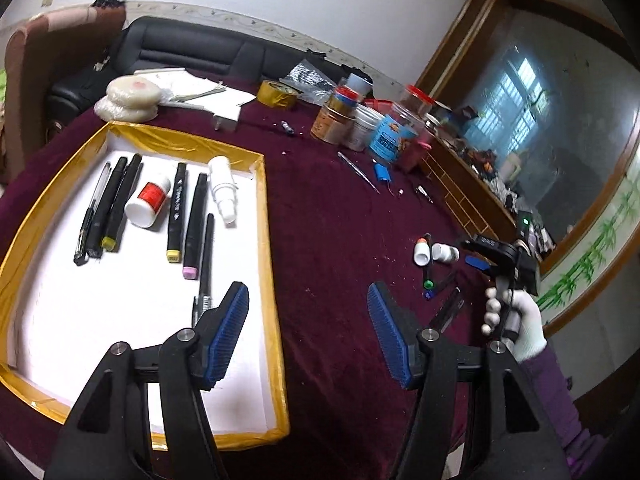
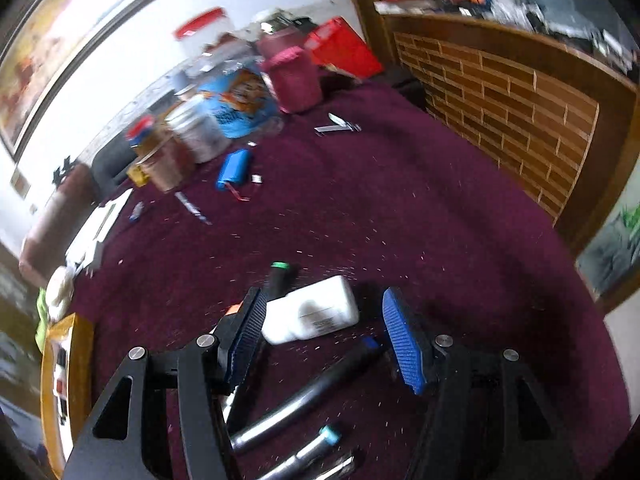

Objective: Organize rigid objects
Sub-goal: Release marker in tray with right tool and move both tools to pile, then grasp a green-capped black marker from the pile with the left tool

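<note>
Closest to me, the right gripper [image 2: 324,332] hangs low over the maroon tablecloth [image 2: 440,220], its fingers spread wide and holding nothing, with a small white bottle [image 2: 312,314] lying on its side between them and touching or nearly touching the left pad; that looks like a line-up for the next pick. Loose markers [image 2: 304,396] lie scattered beneath it, which is probably why it works this corner. The left gripper [image 1: 308,332] is likewise wide open and empty, poised above the right edge of the yellow-taped tray [image 1: 272,280], as if it waits for a handover or a fresh item. Inside the tray, pens and markers [image 1: 188,220] lie in parallel rows with a red-labelled white jar [image 1: 147,200] and a white dropper bottle [image 1: 223,188] among them, so the sorting seems well along. Farther off, tweezers [image 1: 358,172] and a blue battery pack [image 1: 382,170] lie on the cloth, then a cluster of jars [image 1: 360,120] and a tape roll [image 1: 277,95] near the back, apart from the work.
</note>
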`<state>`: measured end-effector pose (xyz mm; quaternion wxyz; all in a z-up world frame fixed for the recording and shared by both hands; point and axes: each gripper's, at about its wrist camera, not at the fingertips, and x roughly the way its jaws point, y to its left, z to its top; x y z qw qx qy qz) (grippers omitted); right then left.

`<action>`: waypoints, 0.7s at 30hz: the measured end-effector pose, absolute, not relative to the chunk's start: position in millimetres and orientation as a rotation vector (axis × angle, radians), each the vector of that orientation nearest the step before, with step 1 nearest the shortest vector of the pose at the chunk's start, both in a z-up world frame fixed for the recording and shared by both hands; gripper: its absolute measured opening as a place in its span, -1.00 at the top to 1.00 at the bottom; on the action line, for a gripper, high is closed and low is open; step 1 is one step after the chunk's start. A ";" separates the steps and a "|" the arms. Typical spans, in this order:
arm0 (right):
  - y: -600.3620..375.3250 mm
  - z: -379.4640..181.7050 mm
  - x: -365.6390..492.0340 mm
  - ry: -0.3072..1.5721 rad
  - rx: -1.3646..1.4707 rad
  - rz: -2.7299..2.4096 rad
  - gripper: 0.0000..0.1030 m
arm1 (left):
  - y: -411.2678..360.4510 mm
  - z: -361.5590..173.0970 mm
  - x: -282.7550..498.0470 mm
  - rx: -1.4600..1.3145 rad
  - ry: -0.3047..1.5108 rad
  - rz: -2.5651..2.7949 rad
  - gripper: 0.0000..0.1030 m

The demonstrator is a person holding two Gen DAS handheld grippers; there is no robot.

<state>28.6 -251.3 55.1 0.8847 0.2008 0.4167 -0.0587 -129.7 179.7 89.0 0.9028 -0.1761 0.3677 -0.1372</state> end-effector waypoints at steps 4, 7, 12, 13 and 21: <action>-257.0 38.5 35.5 0.867 0.484 -0.114 -0.08 | 166.0 94.2 -132.4 -0.321 0.756 -0.305 -0.18; -255.5 29.4 31.0 0.851 0.523 -0.092 -0.09 | 155.1 94.4 -127.4 -0.296 0.760 -0.323 -0.18; -247.0 26.6 28.6 0.832 0.472 -0.040 -0.11 | 118.0 91.7 -106.8 -0.238 0.811 -0.362 -0.18; -243.1 27.8 28.3 0.825 0.441 -0.032 -0.13 | 107.4 90.8 -103.7 -0.216 0.818 -0.373 -0.18; -243.9 34.0 21.7 0.786 0.475 0.068 -0.15 | 35.0 75.7 -65.1 -0.131 0.891 -0.424 -0.17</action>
